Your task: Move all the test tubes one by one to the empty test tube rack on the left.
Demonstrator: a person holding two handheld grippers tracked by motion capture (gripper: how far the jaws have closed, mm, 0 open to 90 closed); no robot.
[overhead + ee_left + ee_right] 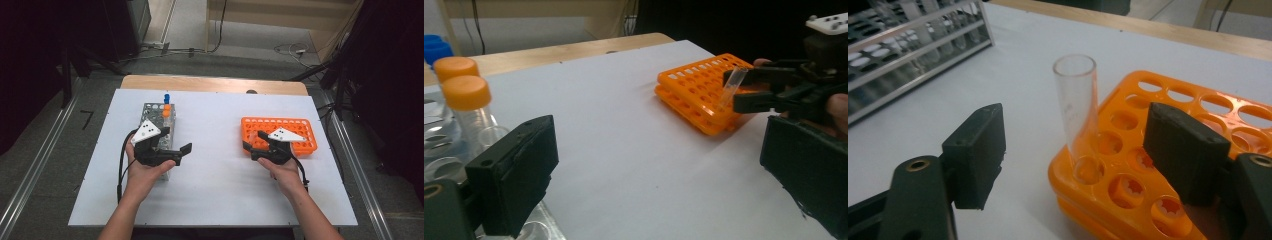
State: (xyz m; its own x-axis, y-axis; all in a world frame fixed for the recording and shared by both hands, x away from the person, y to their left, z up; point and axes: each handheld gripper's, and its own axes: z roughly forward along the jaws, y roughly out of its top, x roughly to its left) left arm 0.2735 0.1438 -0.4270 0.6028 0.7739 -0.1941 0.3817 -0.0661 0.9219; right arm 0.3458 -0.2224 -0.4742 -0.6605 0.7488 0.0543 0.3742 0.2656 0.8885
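Note:
A clear uncapped tube (1078, 105) stands in a corner hole of the orange rack (1198, 110), leaning a little. My right gripper (1078, 150) straddles it, jaws apart on either side, pads not touching the glass. The left gripper view shows the same tube (731, 87) between the right gripper's fingers (769, 75). My left gripper (659, 165) is open and empty, held beside the metal rack (157, 117), pointing across the table toward the orange rack (295, 131). In the high view the left gripper (181, 154) is left of centre and the right gripper (251, 150) at the orange rack's near left corner.
The metal rack holds several tubes, some with orange caps (466, 92) and blue caps (166, 96) at its far end. A white sheet (215, 175) covers the table, bare between the two racks. A wooden edge (215, 84) runs along the back.

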